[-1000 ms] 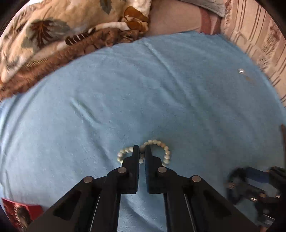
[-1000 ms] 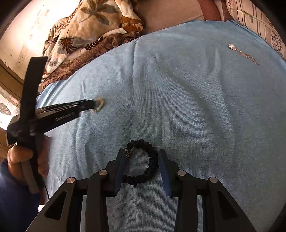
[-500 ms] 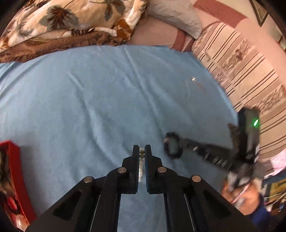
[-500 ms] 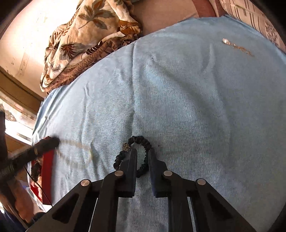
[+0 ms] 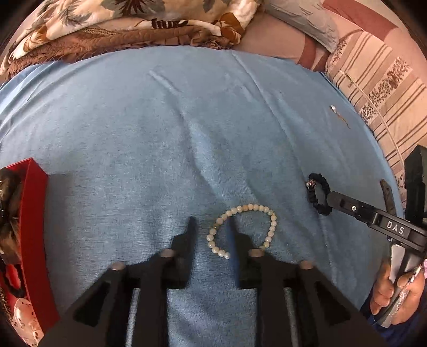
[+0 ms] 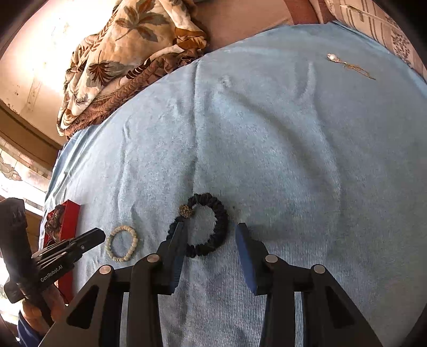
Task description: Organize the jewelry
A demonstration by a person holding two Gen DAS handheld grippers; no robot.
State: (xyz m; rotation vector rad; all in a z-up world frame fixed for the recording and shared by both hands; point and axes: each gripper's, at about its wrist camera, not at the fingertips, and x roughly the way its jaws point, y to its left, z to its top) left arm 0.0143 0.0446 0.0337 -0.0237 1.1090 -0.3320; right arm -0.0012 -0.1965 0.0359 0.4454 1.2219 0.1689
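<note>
Both claws are down low over the blue cloth [image 5: 213,128] and both are spread wide, holding nothing. The left gripper [image 5: 210,227] has its jaws apart around one side of the pearl bracelet [image 5: 241,229], a ring of small, round, creamy beads lying flat on the cloth; one finger stands inside the ring, the other outside it. Just right of the pearls, the right gripper [image 6: 209,235] straddles the black bracelet [image 6: 198,227], a ruffled, fabric-looking loop with one glittery bead, also flat on the cloth.

My read: this is the pick-up step for both pieces, nothing gripped yet. Next, each claw would need to close on its strand, pinch firmly, then carry it toward the red box [image 5: 34,213], which sits left of the pearls with dark and pink things already inside.

The cloth looks soft and nappy, creased in places, so the beads could roll or sink.

Far beyond the pearls, to the right, a thin gold chain [image 6: 349,65] with a pale stone waits. Past the cloth's edge lie a leaf-print quilt [image 5: 133,21] and a striped pillow [image 5: 379,80].
</note>
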